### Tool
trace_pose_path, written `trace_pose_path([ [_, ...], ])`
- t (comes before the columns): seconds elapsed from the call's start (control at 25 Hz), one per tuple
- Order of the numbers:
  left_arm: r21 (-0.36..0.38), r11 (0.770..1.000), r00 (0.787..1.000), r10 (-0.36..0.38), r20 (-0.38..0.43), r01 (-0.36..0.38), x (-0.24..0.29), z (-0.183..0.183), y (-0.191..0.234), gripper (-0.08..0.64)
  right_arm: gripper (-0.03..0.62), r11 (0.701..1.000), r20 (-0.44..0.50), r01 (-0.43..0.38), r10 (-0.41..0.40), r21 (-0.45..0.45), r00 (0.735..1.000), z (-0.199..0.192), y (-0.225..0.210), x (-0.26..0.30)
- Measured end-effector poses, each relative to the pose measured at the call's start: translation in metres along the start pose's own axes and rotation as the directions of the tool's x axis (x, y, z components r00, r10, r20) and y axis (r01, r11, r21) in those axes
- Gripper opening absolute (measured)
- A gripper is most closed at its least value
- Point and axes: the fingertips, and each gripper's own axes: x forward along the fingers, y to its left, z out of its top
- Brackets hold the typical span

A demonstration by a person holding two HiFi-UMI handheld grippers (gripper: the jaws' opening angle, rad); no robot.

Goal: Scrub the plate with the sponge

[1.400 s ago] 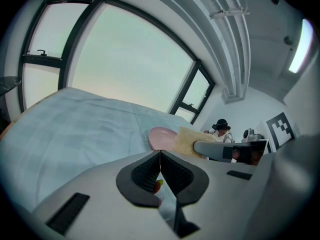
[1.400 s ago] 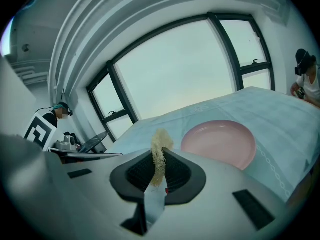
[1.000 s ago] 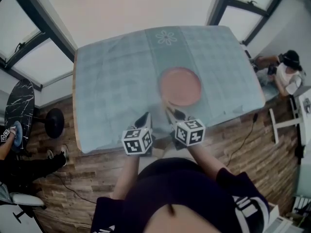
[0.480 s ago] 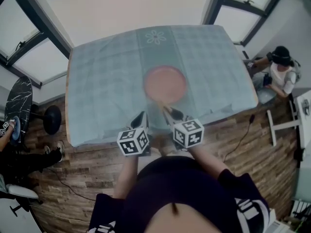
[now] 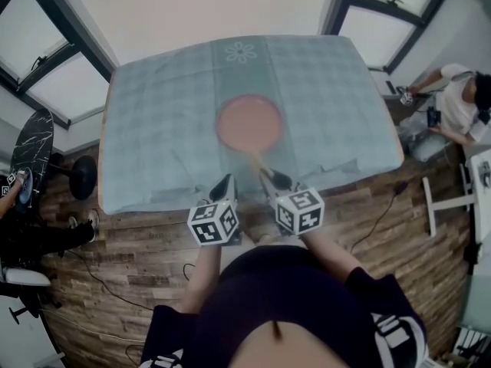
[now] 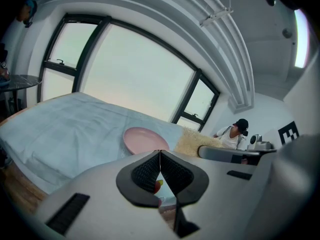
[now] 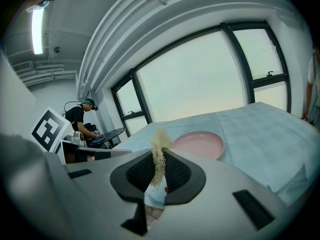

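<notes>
So, approach step: right gripper [image 5: 270, 179] pinches the fibrous sponge [image 7: 160, 143] near the table [image 5: 153, 129] edge, short of the pink plate [image 5: 248, 123] mid-cloth. Left gripper [image 6: 160, 156] is pressed together, empty. Next, likely: carry the sponge forward and down onto the plate.

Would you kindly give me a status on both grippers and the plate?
Left gripper shut, empty. Right gripper shut on sponge, close to plate. It lies flat on tablecloth; nothing between.
</notes>
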Motion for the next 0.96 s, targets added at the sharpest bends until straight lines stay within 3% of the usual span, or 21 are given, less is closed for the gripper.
trace_pose_path([
  [0.36,0.005,1.0,1.0,0.018,0.003,-0.018,-0.012,-0.032,-0.021,0.011,0.035,1.0,0.025,-0.009,0.009,-0.011,1.0,-0.016,-0.009,-0.029],
  [0.96,-0.001,1.0,0.999,0.027,0.034,-0.027,-0.02,-0.035,-0.041,0.011,0.035,0.998,0.042,-0.029,0.031,-0.05,0.999,-0.016,-0.006,-0.047],
])
